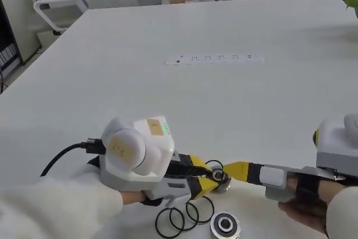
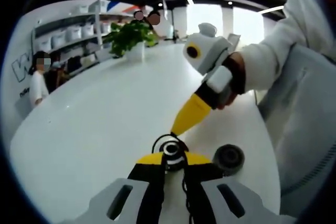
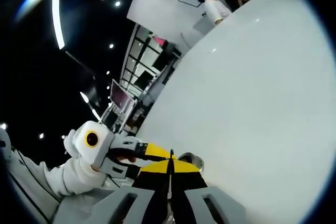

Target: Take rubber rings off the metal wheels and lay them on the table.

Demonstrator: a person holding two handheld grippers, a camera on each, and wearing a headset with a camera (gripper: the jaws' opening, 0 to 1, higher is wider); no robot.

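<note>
We're right at the near edge of the white table (image 1: 224, 99). The left claw (image 1: 211, 182) is clamped on a small metal wheel (image 1: 221, 177). In the left gripper view its yellow tips (image 2: 170, 160) press in on either side of that wheel (image 2: 171, 149), which sits just ahead of them. A black rubber ring (image 2: 160, 141) loops around the wheel on the far side from the claw. In the head view that ring (image 1: 214, 164) stands up as a thin arc just above the left claw's tips.

The right claw (image 1: 229, 170) comes in from the opposite side, nose to nose with the left one, and its yellow point is touching or almost touching the wheel. In the left gripper view the tip (image 2: 174, 129) hangs just over the ring. In the right gripper view its jaws (image 3: 170, 163) are pressed together, with only a thin dark line between them. We can't tell whether they have the ring nipped. The wheel (image 3: 190, 159) glints just beyond those tips, slightly to one side.

Just beneath the left claw, towards us, three loose rubber rings (image 1: 185, 216) lie flat and overlapping on the table. Beside them, below both claw tips, a second metal wheel (image 1: 225, 225) lies flat, and in the left gripper view it (image 2: 229, 157) sits right next to the claw.

Well beyond both claws, a white socket strip (image 1: 215, 58) lies on the table.
</note>
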